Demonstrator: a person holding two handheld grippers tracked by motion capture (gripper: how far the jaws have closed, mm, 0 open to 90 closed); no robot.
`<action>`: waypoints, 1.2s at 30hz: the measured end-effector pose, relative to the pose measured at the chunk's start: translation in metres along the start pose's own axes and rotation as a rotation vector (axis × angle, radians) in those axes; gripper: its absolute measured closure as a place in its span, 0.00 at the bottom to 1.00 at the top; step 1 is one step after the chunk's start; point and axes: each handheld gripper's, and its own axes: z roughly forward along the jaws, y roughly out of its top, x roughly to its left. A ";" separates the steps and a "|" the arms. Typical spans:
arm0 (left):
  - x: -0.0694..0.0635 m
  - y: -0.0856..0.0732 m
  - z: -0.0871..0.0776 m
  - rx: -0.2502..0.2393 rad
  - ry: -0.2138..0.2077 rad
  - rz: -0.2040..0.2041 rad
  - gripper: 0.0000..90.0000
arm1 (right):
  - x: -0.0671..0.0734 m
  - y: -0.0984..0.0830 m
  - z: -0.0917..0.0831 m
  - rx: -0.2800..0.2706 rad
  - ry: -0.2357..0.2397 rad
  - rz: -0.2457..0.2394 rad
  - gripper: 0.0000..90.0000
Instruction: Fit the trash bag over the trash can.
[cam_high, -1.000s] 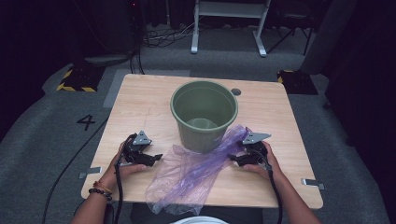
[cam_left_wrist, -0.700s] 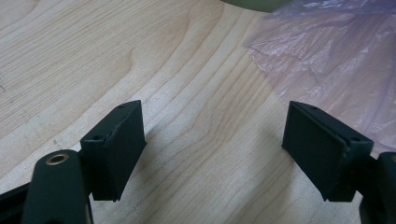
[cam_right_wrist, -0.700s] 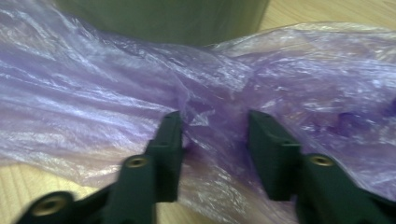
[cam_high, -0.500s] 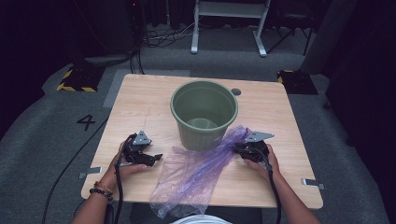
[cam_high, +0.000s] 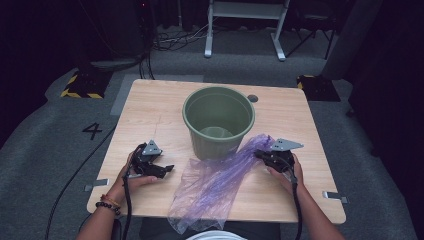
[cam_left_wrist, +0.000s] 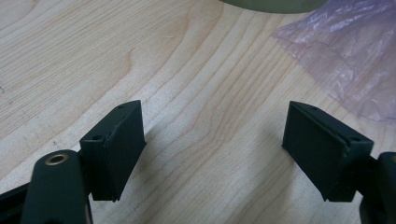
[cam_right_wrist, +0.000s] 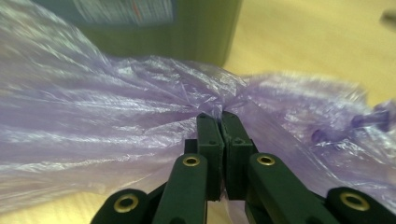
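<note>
Right claw (cam_right_wrist: 222, 116) has just been closing and now pinches the bag (cam_high: 215, 182) beside the bin (cam_high: 218, 122) on the desk (cam_high: 150, 115), ready to lift; left claw (cam_left_wrist: 212, 140) gapes wide, empty.

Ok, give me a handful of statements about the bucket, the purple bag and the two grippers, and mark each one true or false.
1. The right gripper is pinched shut on the purple plastic bag. True.
2. The left gripper holds a corner of the bag. False: its jaws stand open over bare wooden table, with the bag off to one side.
3. The green bucket stands upright on the table. True.
4. The bag already lines the bucket. False: it lies crumpled on the table in front of the bucket, and the bucket's inside shows bare.
5. Part of the bag hangs over the table's near edge. True.
</note>
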 end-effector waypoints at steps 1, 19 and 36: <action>0.000 0.000 0.000 0.000 0.000 0.000 0.23 | 0.001 0.003 -0.004 -0.012 -0.004 -0.009 0.99; -0.007 0.014 -0.028 -0.137 -0.045 -0.011 0.22 | 0.019 0.051 -0.060 -0.277 0.007 -0.156 0.99; -0.036 0.079 -0.107 -0.421 -0.071 0.075 0.23 | 0.040 0.109 -0.074 -0.381 0.073 -0.272 0.99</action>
